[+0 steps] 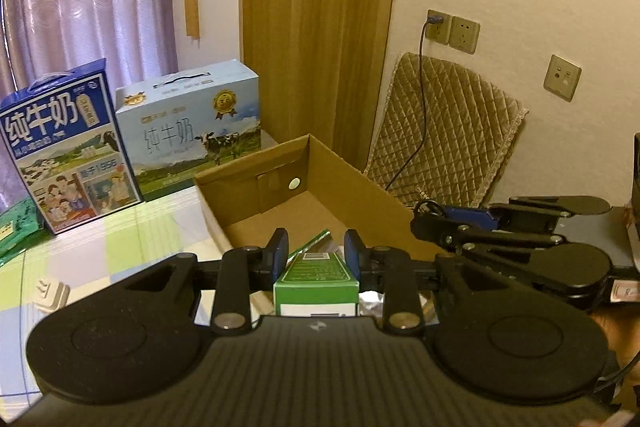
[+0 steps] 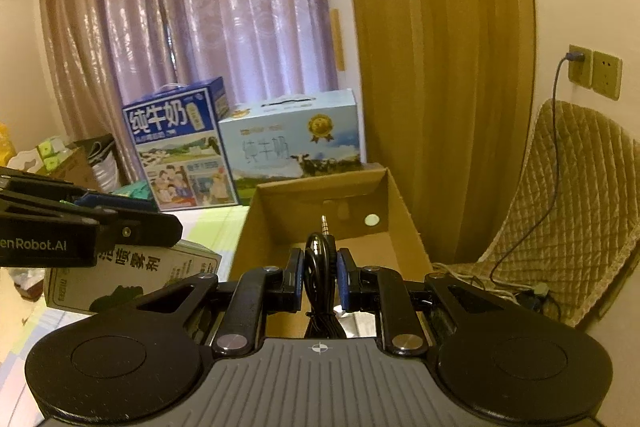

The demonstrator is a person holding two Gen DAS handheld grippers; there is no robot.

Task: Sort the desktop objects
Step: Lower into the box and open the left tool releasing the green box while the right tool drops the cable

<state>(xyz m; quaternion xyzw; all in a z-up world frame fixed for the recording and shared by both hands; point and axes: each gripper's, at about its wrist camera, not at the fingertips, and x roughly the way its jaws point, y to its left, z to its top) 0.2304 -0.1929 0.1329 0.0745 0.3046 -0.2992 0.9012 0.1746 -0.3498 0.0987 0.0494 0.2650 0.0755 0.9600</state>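
Both tools are loaded and poised over the open cardboard box (image 2: 400,203), so the sort looks midway at best. The left gripper (image 1: 316,251) has its jaws closed on a small green carton (image 1: 316,273), and the right gripper (image 2: 318,269) pinches a coiled black audio cable (image 2: 319,251) whose plug points toward 12 o'clock. Foil-like items already lie on the box floor at 6 o'clock in the left wrist view, while a white spray-labelled box (image 2: 132,275) at 9 o'clock of the right gripper remains unsorted, with both held things yet to drop.
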